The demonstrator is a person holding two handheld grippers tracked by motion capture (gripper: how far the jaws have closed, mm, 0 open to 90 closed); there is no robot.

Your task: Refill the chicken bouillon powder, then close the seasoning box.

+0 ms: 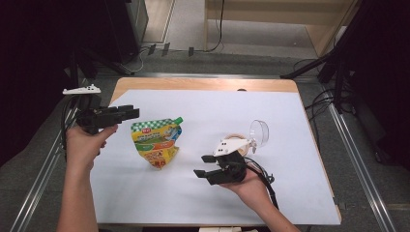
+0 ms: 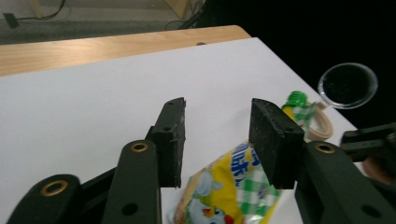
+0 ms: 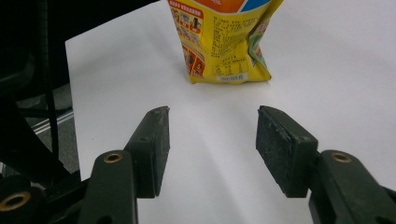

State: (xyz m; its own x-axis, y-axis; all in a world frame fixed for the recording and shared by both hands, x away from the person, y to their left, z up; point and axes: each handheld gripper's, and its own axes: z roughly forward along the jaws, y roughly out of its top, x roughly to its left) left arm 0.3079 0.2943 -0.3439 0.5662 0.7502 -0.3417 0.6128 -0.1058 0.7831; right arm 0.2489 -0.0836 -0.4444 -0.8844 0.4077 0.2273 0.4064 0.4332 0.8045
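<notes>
One spouted pouch (image 1: 157, 142) lies mid-sheet, bare table (image 1: 203, 104) around it; left gripper (image 1: 126, 114) and right gripper (image 1: 203, 165) both spread, pinching nothing.

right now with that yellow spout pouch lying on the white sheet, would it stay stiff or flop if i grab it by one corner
The yellow pouch will probably flop: its sides look creased and soft, not rigid. The glossy film may slip between flat pads, so gripping near the green cap, the one hard-looking part, seems safer. Lying flat on the white sheet, it should slide rather than roll if pushed.
</notes>
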